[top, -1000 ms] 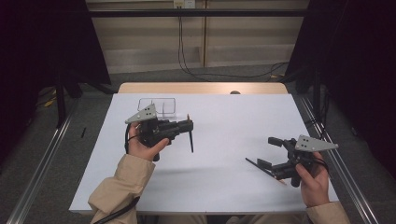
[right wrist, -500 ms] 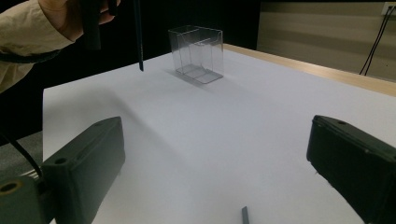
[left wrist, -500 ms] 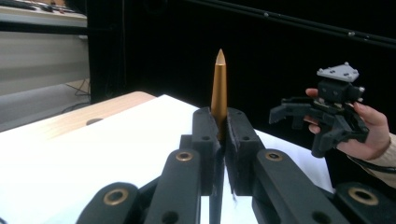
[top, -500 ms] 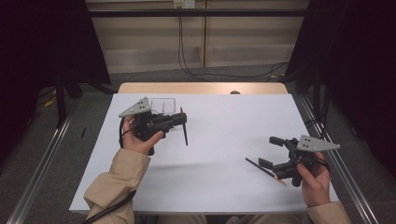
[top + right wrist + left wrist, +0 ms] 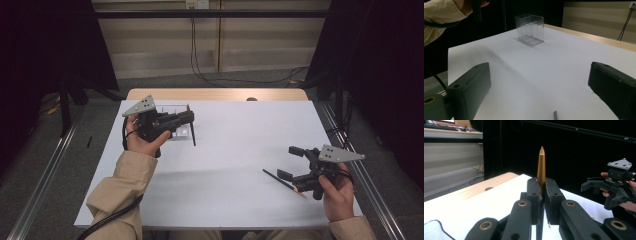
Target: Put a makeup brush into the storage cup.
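Change: the left gripper (image 5: pixel 191 118), with the pencil in its jaws, now sits further toward ten o'clock on the table than a second ago, just in front of the clear plastic box (image 5: pixel 176 111); the right gripper (image 5: pixel 291 162) rests where it was.
Meaning for the work: by judgement, the gold-tipped pencil (image 5: pixel 541 168) is being carried to the clear plastic box to be stood or dropped in it; the pencil is lifted and near the box but not yet over an opening.
Left jaws: clenched on the gold-tipped pencil, the pads pressed to either side of its shaft in the left gripper view.
Right jaws: spread wide with nothing between them, hovering near a second pencil (image 5: pixel 284 183) that lies on the white table cover (image 5: pixel 240 150).
Where the held pencil is: in the air at the left gripper's tips, at about ten o'clock from the table's middle, just beside the box's near right corner.
Long axis of held pencil: close to upright, crossing the jaws at a right angle; in the high view its dark shaft hangs below the jaws, leaning slightly toward five o'clock.
Which way it points: gold cone end up, dark end down toward the table.
Second pencil: lies flat, running from ten o'clock to four o'clock.
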Available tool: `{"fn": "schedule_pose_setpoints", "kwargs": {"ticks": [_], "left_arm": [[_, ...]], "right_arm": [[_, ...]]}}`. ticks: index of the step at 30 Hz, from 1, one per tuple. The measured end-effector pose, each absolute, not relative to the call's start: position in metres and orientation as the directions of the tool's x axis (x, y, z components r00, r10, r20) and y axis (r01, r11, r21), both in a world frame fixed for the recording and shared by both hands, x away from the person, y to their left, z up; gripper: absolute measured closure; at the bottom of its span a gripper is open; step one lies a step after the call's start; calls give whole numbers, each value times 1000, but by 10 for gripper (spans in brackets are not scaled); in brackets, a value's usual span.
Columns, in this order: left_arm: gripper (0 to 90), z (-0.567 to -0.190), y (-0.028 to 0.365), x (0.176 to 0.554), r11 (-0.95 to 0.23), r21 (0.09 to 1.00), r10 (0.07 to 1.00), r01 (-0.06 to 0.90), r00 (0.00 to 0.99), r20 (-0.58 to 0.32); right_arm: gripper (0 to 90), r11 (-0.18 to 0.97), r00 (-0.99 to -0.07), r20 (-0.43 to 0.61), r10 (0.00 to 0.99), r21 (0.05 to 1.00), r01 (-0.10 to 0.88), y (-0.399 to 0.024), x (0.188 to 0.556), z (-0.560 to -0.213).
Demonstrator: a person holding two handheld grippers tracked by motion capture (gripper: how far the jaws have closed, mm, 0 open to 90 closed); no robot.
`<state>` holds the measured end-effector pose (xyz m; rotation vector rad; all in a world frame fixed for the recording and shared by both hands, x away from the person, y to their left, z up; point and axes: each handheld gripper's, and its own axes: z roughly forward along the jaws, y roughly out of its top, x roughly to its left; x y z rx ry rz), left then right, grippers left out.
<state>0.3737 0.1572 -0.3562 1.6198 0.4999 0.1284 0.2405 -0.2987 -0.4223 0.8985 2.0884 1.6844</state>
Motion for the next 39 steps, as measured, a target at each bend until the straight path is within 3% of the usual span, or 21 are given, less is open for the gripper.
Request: {"fn": "schedule_pose_setpoints", "kwargs": {"ticks": [39], "left_arm": [[837, -342, 167, 403, -27, 970, 520, 241, 832, -192]], "right_arm": [[43, 104, -758, 145, 636, 957, 270, -299, 240, -422]]}}
